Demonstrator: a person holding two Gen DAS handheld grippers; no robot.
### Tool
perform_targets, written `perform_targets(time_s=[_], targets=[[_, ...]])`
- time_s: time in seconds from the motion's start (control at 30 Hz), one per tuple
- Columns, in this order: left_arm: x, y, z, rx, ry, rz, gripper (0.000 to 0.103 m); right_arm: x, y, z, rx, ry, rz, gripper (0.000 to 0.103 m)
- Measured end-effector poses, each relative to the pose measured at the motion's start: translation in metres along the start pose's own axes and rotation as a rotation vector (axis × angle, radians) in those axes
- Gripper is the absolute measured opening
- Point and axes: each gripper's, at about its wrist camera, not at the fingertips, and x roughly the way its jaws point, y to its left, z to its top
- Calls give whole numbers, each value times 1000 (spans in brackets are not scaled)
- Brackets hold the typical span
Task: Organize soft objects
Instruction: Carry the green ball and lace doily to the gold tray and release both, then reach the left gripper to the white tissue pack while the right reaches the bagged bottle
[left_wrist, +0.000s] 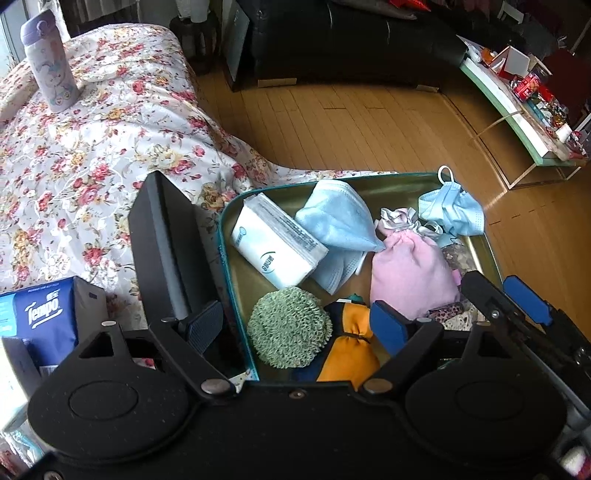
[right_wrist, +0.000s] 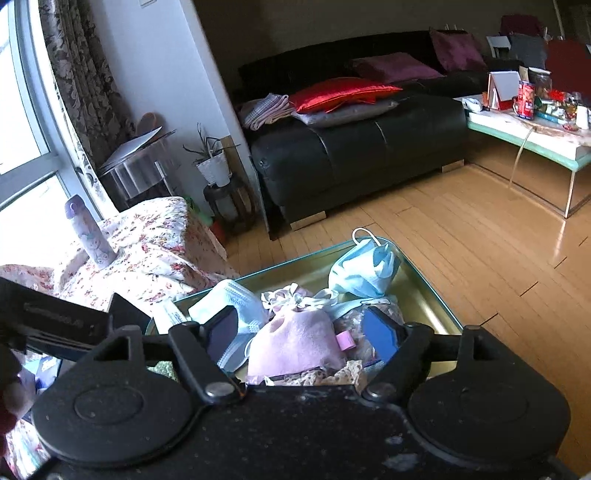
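floral bedspread (left_wrist: 110, 155) carries a gold metal tray (left_wrist: 388, 188) gathering soft items.
left gripper (left_wrist: 295, 328) and right gripper (right_wrist: 306, 334) gape wide, empty, straddling the pink fleece pouch (right_wrist: 295, 347).

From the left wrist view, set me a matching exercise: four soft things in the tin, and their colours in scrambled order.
Things:
1. drawstring pouch
2. round knitted pad
3. tissue pack
4. crumpled face mask

Colours:
A. white
B. light blue
C. pink
D. green

Pairs: 1-C, 2-D, 3-A, 4-B

All four lie inside the tin, which has a teal rim.
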Motion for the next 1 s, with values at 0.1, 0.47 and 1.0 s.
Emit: perform_targets(time_s=[0.1, 0.47, 1.0], targets=[[-6, 2, -4, 1, -19, 26, 83, 0, 6, -1, -28, -9, -18, 82], [-37, 13, -19, 28, -120, 144, 83, 3, 16, -4, -84, 2, -74, 82], [-100, 93, -54, -66, -234, 263, 87, 7, 40, -13, -210, 12, -198, 85]])
